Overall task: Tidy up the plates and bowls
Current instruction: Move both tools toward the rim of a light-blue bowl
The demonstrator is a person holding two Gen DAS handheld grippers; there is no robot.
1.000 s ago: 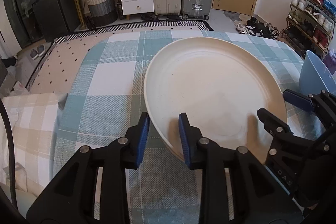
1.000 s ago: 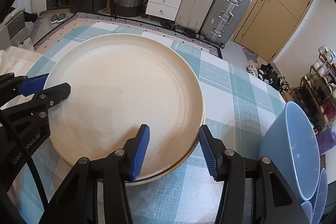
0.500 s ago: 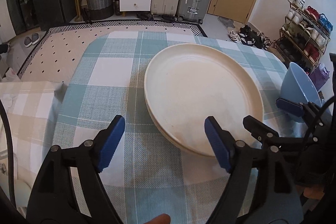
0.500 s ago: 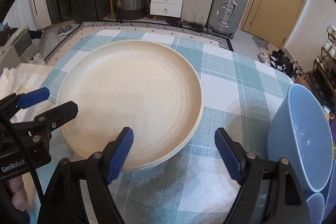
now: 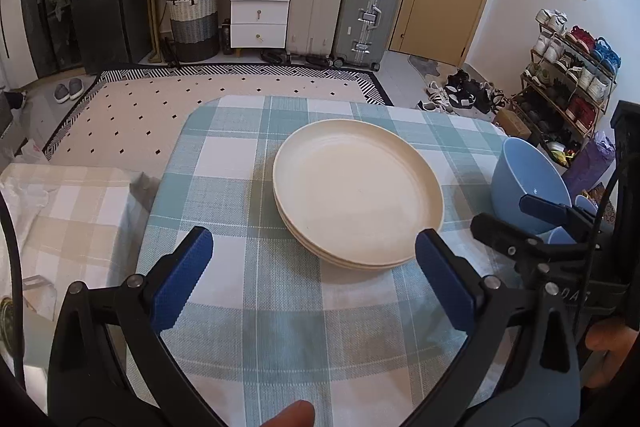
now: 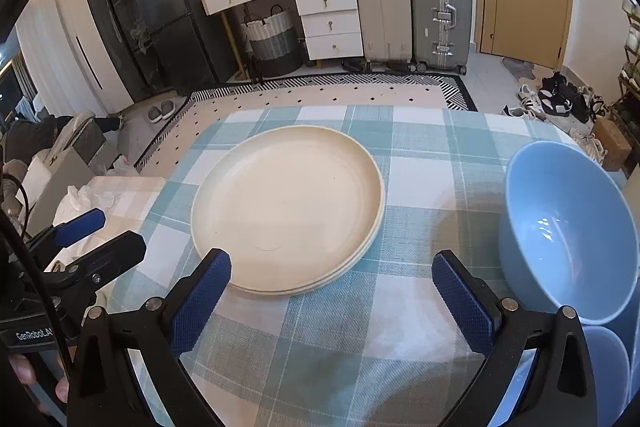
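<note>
A stack of cream plates (image 5: 358, 193) (image 6: 288, 209) lies flat on the teal checked tablecloth (image 5: 248, 315) (image 6: 340, 339). A large light blue bowl (image 5: 526, 189) (image 6: 568, 231) stands to its right, with smaller blue bowls (image 6: 608, 367) beside it near the table's right edge. My left gripper (image 5: 312, 279) is open and empty, held back from the near rim of the plates. My right gripper (image 6: 332, 295) is open and empty too, between the plates and the blue bowl, short of both. Each gripper shows at the edge of the other's view.
The table's far edge drops to a patterned rug (image 5: 224, 95). A beige checked cloth (image 5: 68, 211) lies left of the table. Suitcases (image 5: 344, 11), a drawer unit (image 5: 260, 11) and a shoe rack (image 5: 568, 75) stand beyond.
Both grippers were shut on the top plate's rim a second ago. They have opened wide, let go, and drawn back and up from the stack. The plate now rests on the stack.
</note>
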